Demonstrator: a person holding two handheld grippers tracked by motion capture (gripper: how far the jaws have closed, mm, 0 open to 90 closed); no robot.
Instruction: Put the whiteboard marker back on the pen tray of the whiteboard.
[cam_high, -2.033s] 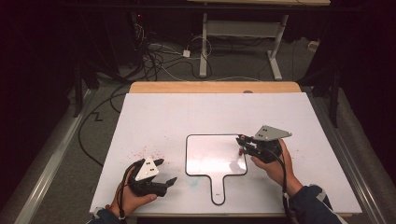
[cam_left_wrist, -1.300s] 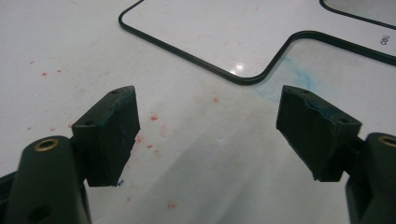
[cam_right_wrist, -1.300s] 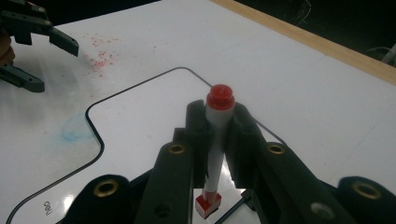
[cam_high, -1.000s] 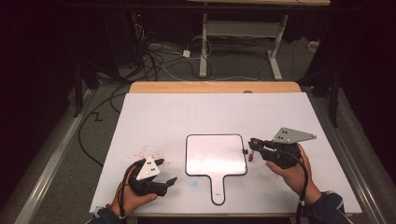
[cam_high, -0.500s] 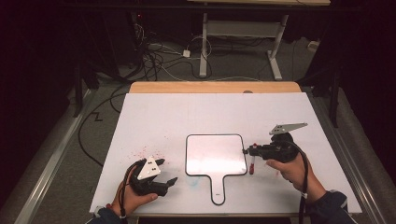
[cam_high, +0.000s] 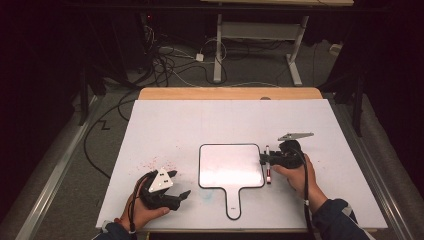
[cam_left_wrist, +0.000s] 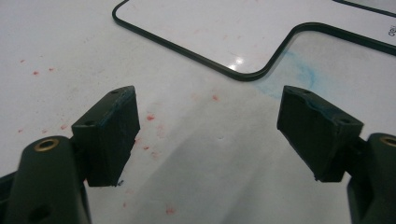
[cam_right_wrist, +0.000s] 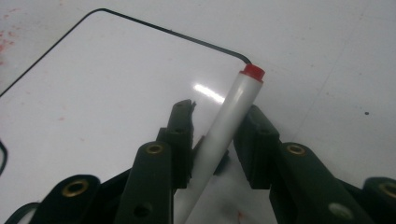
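High view: we've brought the right tool (cam_high: 265, 159) down right of centre; marker (cam_high: 268, 165) now lies on the surface (cam_high: 210, 120) beside the whiteboard (cam_high: 230, 165). Left tool (cam_high: 170, 187) idle, open. Right gripper view: jaws just opened, straddling the marker (cam_right_wrist: 224, 126), looks released. Placing likely done.

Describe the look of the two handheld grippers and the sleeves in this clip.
Both the left gripper and right gripper are black, each topped by a grey three-cornered plate and trailing a black cable. Their jaws end in blocky black pads on arms with brass-coloured rivets. The person wears dark blue sleeves.
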